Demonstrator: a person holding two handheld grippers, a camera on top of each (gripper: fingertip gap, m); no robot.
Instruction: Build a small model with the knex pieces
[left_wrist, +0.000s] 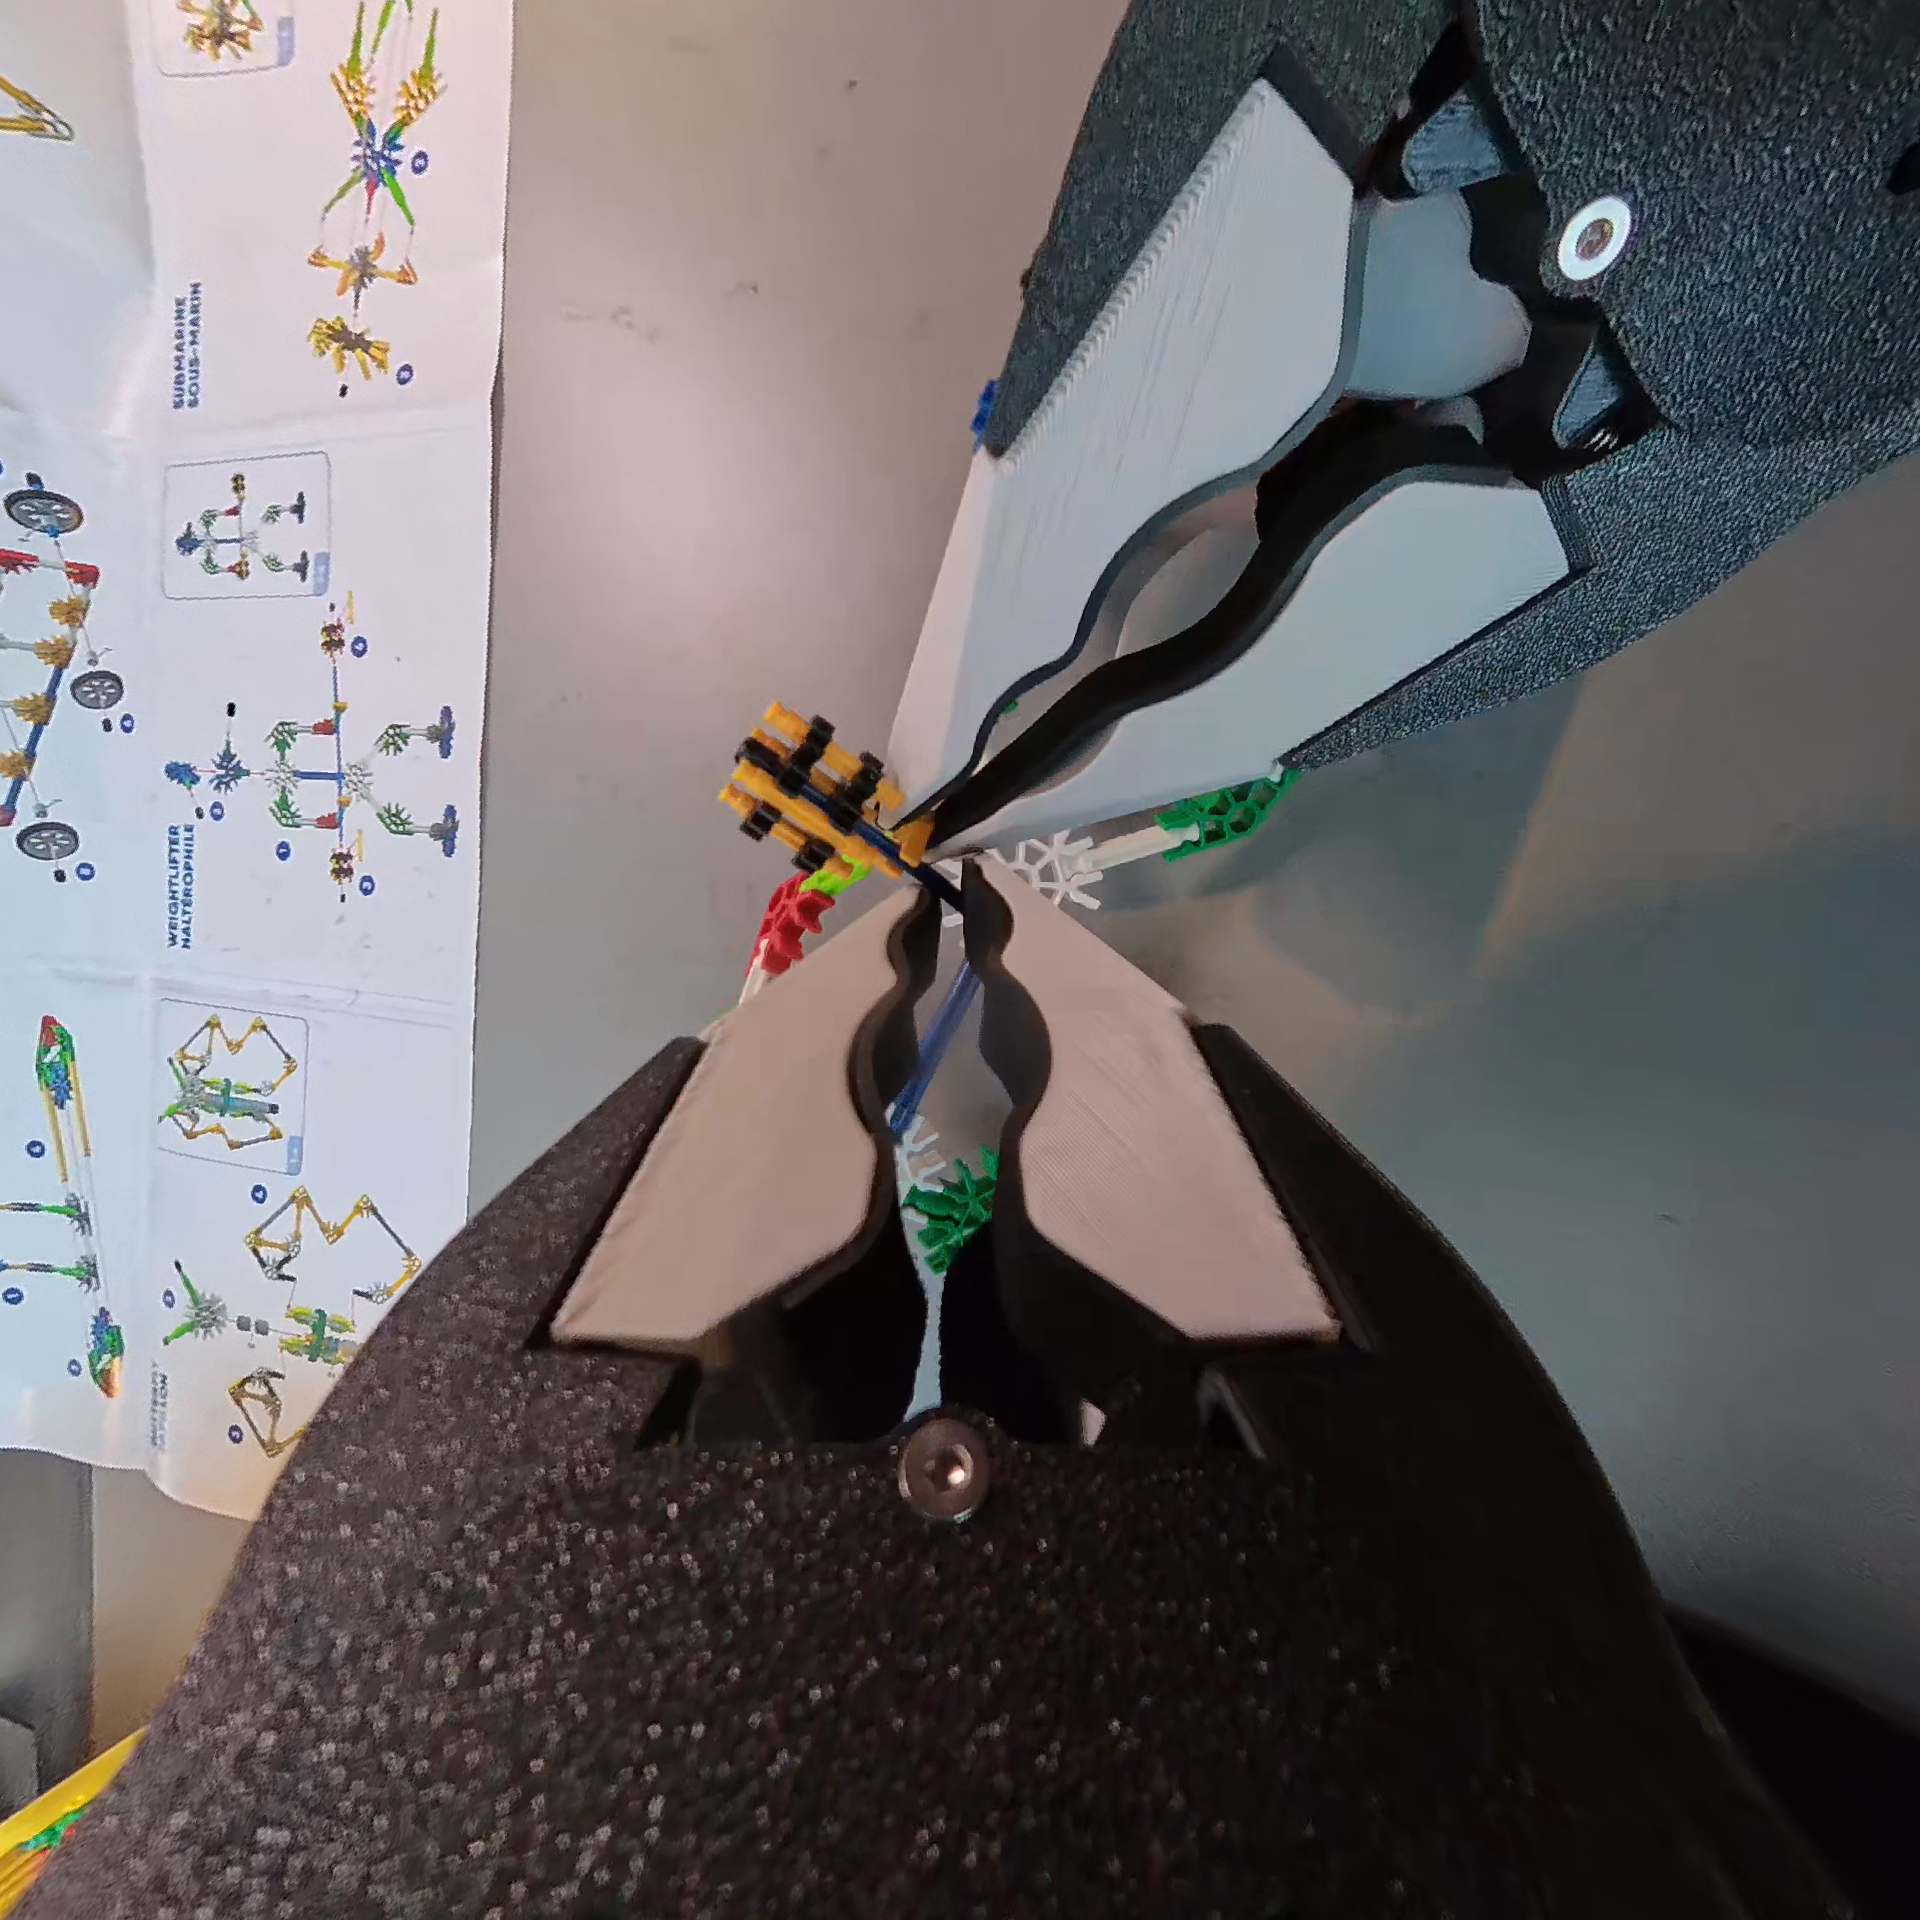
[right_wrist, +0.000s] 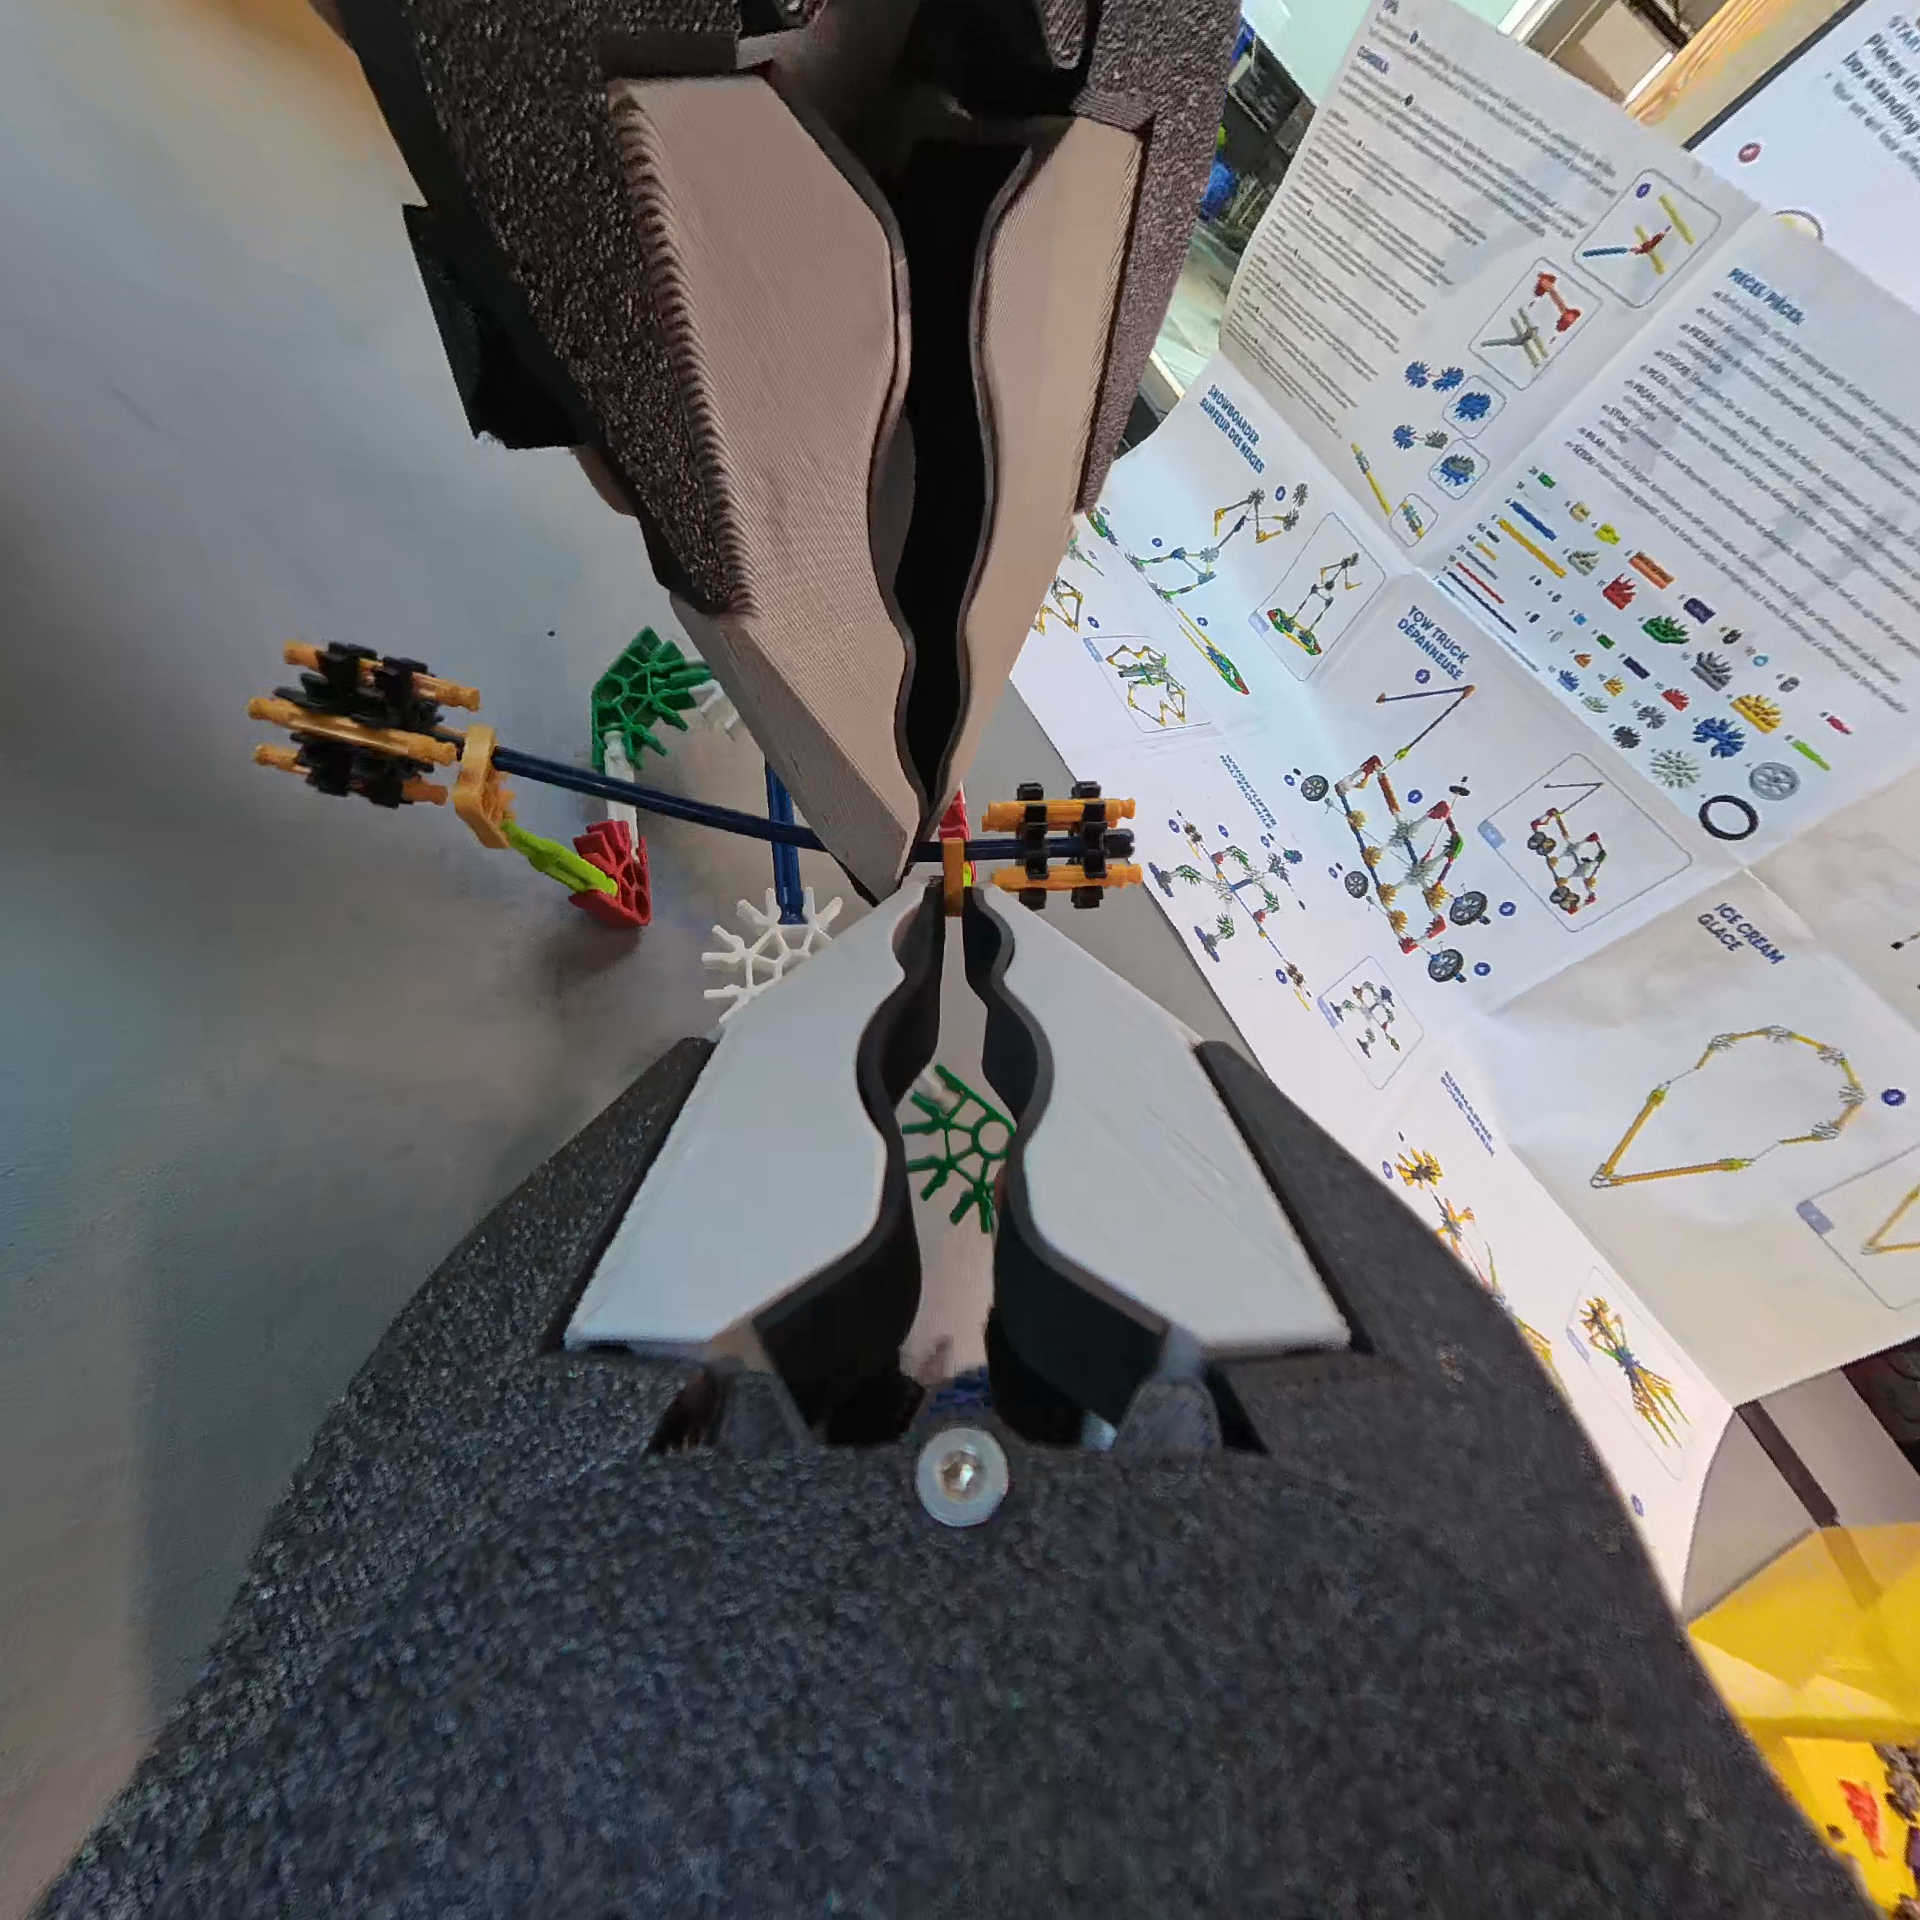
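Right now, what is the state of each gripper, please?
Left gripper: shut on the dark blue rod.
Right gripper: shut on the orange connector on that rod.

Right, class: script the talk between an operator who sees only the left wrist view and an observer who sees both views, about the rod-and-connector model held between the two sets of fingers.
Operator: My view shows one orange-and-black cluster just past my fingers. Is there another?
Observer: Yes. A second cluster sits at the far end of the dark blue rod.
Operator: Is anything attached beside it?
Observer: An orange connector on the rod there carries a lime rod down to a red connector.
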